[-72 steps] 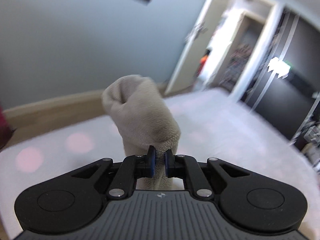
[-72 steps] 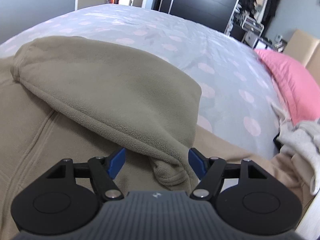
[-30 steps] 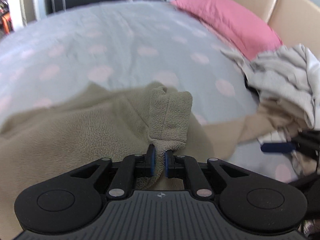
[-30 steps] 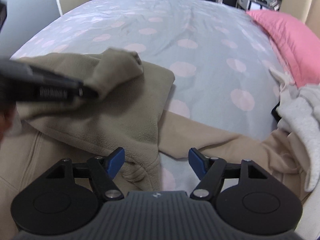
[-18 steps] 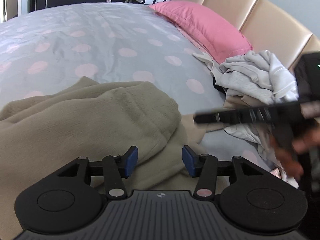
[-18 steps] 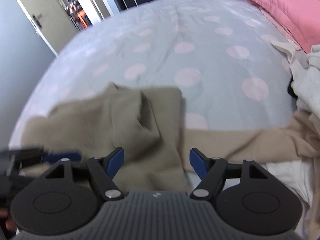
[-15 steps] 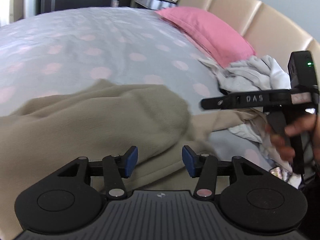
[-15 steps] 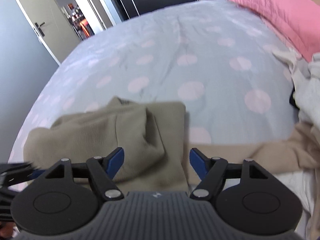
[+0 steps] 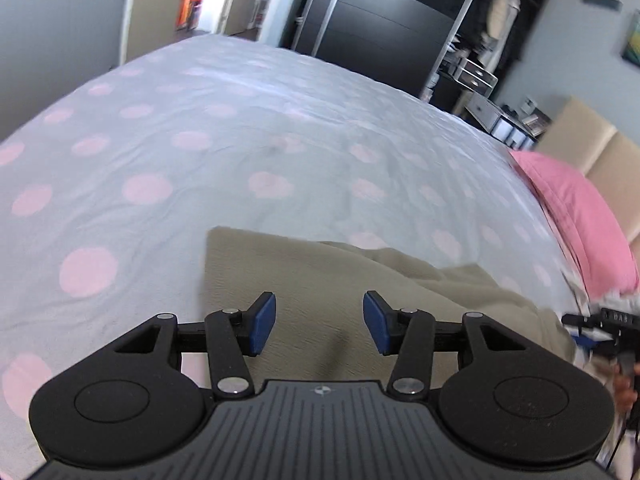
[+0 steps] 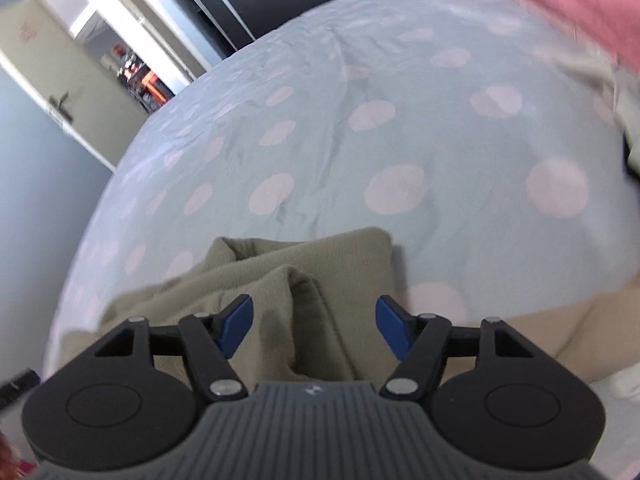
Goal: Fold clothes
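Note:
An olive-beige fleece garment [image 9: 320, 280] lies folded over on the bed; it also shows in the right wrist view [image 10: 320, 264], with a raised fold down its middle. My left gripper [image 9: 316, 322] is open and empty just above the fleece near its left edge. My right gripper [image 10: 314, 326] is open and empty above the same fleece. The right gripper's tip also shows at the right edge of the left wrist view [image 9: 600, 320].
The bed's grey cover with pink dots [image 9: 200, 152] stretches ahead. A pink pillow [image 9: 580, 216] lies at the right. A tan garment [image 10: 560, 328] lies to the right of the fleece. A dark wardrobe [image 9: 380, 28] and an open door [image 10: 60, 68] stand beyond the bed.
My left gripper let go of the fleece sleeve it held, laid it over the garment, opened, and swung left. My right gripper stayed open and moved up and back.

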Tool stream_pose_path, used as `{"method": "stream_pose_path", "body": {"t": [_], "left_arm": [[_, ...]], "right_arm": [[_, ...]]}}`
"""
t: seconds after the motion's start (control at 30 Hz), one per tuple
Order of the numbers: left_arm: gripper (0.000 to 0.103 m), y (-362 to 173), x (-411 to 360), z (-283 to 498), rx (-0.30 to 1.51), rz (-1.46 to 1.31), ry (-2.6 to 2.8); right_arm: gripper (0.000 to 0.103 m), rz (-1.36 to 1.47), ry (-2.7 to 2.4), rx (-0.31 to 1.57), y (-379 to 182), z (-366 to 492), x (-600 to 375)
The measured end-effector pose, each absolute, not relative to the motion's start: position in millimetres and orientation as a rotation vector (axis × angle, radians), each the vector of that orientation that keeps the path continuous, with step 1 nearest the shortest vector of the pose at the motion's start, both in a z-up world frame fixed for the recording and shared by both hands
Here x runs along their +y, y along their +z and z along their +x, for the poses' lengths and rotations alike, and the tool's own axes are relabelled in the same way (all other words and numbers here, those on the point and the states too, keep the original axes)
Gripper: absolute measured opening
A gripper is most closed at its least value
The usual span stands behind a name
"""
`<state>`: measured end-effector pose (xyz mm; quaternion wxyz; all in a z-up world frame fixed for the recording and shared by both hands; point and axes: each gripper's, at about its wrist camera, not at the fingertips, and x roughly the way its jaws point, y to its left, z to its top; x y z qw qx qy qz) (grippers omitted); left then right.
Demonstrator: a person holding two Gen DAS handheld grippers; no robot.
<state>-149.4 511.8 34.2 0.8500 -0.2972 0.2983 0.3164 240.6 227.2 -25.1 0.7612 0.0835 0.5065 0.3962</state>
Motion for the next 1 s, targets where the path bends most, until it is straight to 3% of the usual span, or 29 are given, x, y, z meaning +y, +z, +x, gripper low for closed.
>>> {"method": "stream_pose_path", "body": {"t": [0.13,0.17,0.23,0.4,0.7,0.83,1.0], "left_arm": [[0.044,17,522,-143,0.678,-0.623,0.676],[0.044,14,523,-141,0.686,-0.621,0.679],[0.044,7,523,-142,0.701,-0.617,0.683],[0.043,-10,523,-139,0.76,-0.609,0.703],[0.04,-13,523,-138,0.786,-0.6,0.702],[0.04,-7,522,-142,0.771,-0.6,0.697],[0.04,14,515,-136,0.67,-0.605,0.644]], "right_arm": [[0.046,0.211,0.889,1.155,-38,241,243],[0.026,0.216,0.895,1.149,-39,240,244],[0.008,0.215,0.905,1.113,-33,236,243],[0.006,0.098,0.857,0.841,4,216,231],[0.008,-0.061,0.776,1.015,-45,226,249],[0.028,-0.019,0.727,0.972,-25,227,239],[0.028,-0.057,0.835,0.795,11,205,237]]}}
